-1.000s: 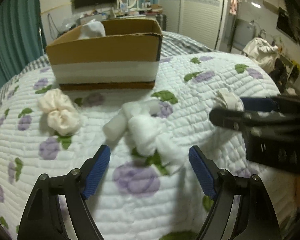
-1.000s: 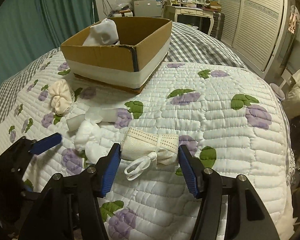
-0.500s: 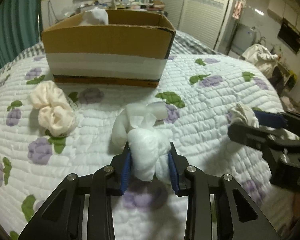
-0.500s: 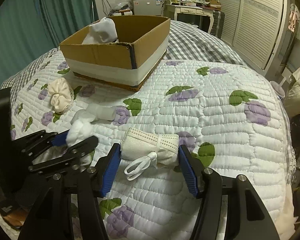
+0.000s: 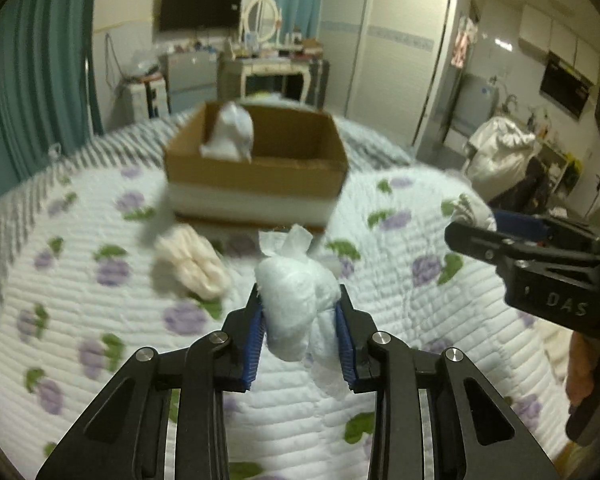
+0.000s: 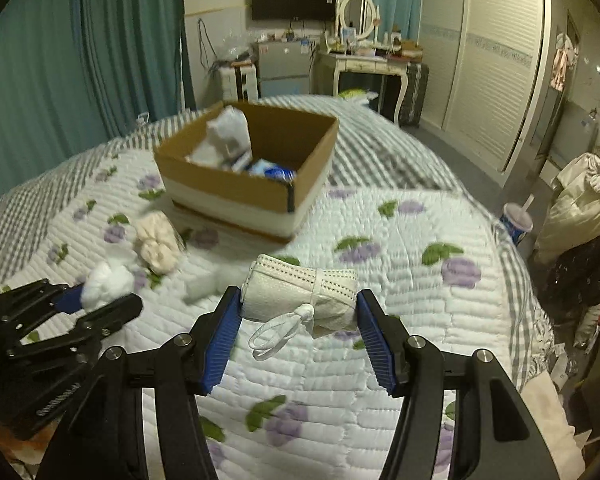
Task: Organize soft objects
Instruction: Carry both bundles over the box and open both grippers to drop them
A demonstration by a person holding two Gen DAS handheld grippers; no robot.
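My left gripper [image 5: 300, 320] is shut on a fluffy white bundle [image 5: 296, 300], held up above the quilt. My right gripper [image 6: 298, 312] is shut on a rolled cream cloth tied with a white string [image 6: 300, 296], also lifted off the bed. A cardboard box [image 6: 236, 188] with a white band sits further back on the bed and holds white and blue soft items [image 6: 228, 136]. A cream scrunched cloth [image 5: 192, 268] lies on the quilt before the box. In the right wrist view the left gripper [image 6: 100, 300] shows at the left with its white bundle [image 6: 108, 284].
The bed carries a white quilt with purple flowers [image 6: 400, 320] over a grey checked sheet [image 6: 380, 152]. A small white piece [image 6: 208, 284] lies near the cream cloth. Teal curtains [image 6: 80, 60] hang at the left; a dresser [image 6: 364, 60] and wardrobe [image 6: 492, 60] stand behind.
My left gripper closed on the white bundle and raised it off the quilt. My right gripper lifted the rolled cream cloth off the bed. Both views now sit higher above the box.
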